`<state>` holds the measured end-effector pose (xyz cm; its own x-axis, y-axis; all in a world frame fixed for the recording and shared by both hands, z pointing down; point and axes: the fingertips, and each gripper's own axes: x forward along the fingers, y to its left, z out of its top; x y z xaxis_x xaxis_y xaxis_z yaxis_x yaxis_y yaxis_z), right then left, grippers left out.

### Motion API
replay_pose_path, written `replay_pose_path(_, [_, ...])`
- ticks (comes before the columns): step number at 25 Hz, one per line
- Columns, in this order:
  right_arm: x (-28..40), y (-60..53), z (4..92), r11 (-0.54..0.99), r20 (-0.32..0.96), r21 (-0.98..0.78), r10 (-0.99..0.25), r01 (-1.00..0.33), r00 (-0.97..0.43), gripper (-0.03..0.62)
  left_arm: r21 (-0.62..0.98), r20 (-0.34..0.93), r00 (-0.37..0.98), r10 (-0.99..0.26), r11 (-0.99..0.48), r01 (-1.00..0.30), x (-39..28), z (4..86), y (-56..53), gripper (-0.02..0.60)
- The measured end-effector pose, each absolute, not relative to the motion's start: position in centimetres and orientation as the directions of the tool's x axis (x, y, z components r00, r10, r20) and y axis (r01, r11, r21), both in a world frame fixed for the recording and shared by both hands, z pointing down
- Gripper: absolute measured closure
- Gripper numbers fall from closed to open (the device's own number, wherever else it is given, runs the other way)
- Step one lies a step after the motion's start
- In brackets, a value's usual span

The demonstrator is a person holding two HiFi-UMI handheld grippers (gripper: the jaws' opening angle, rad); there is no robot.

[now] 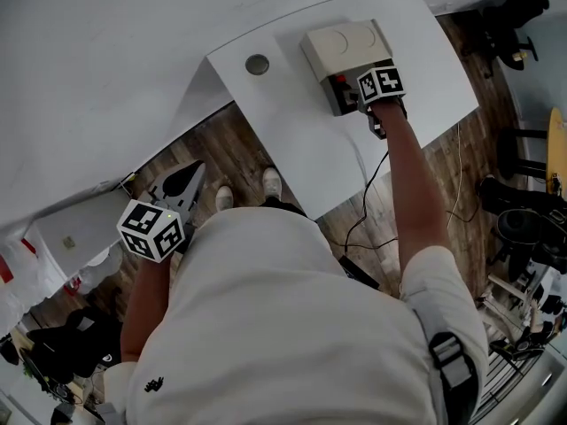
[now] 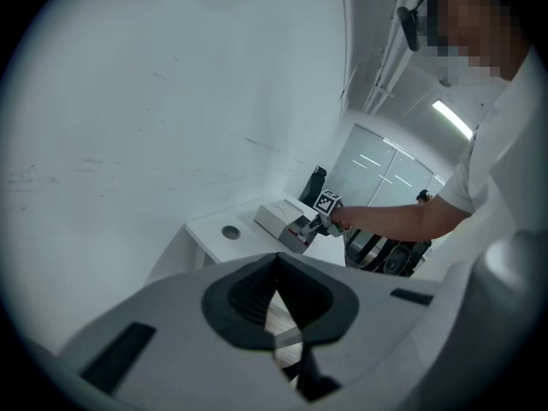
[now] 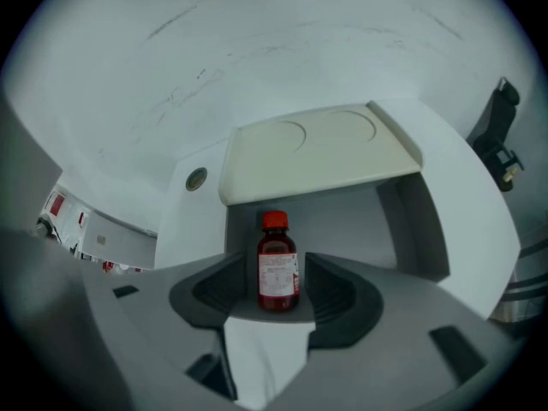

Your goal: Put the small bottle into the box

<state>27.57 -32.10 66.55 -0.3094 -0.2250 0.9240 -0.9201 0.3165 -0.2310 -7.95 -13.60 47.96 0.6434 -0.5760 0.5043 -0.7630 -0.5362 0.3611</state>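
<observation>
- Work on the task looks nearly done: the small bottle [image 3: 278,272] stands up straight just inside the open front of the box [image 3: 317,157], in the middle of the right gripper view.
- It is dark red with a red cap and a white label. Its bottom seems to rest on the grey floor of the box, under the raised cream lid.
- The right hand-held gripper [image 3: 276,257] reaches into the box front. Its two jaws sit one on each side of the bottle, a little apart. I can see a thin gap on each side, so I think they are not squeezing it.
- The left hand-held gripper [image 2: 276,264] is at the lower left of the head view, well away from the box and off the surface [image 1: 292,140]. Its jaws are pressed together with nothing in them.
- In the head view the box sits in the upper middle of the frame, on the white surface, with a small round disc [image 1: 257,64] to its left.
- What is left, I think: pull the right hand-held gripper straight back without knocking the bottle over. The bottle is close to the front edge, so a bump could tip it out.
- I cannot tell if the lid must be shut too; the task only asks for the bottle to go in.
</observation>
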Motion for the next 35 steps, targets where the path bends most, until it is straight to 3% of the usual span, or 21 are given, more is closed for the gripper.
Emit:
replay_pose_path(14, [27.3, -27.3, 60.7, 0.259, 0.886, -0.207, -0.359, -0.943, -0.293, 0.388, 0.380, 0.468, 0.724, -0.507, -0.625, -0.682, -8.6, 47.4, -13.5, 0.575])
replay_pose_path(19, [25.6, -23.6, 59.7, 0.230, 0.865, -0.209, -0.410, -0.950, -0.290, 0.440, 0.385, 0.452, 0.744, -0.492, -0.645, -0.660, -9.8, 47.6, -13.4, 0.575])
replay_pose_path(26, [20.5, -17.3, 59.0, 0.208, 0.800, -0.223, -0.519, -0.952, -0.301, 0.571, 0.385, 0.456, 0.762, -0.460, -0.670, -0.635, -12.0, 48.1, -12.1, 0.575])
replay_pose_path(35, [12.1, -7.8, 59.2, 0.161, 0.701, -0.341, -0.613, -0.926, -0.364, 0.588, 0.391, 0.475, 0.794, -0.379, -0.717, -0.577, -13.9, 50.4, -10.0, 0.575])
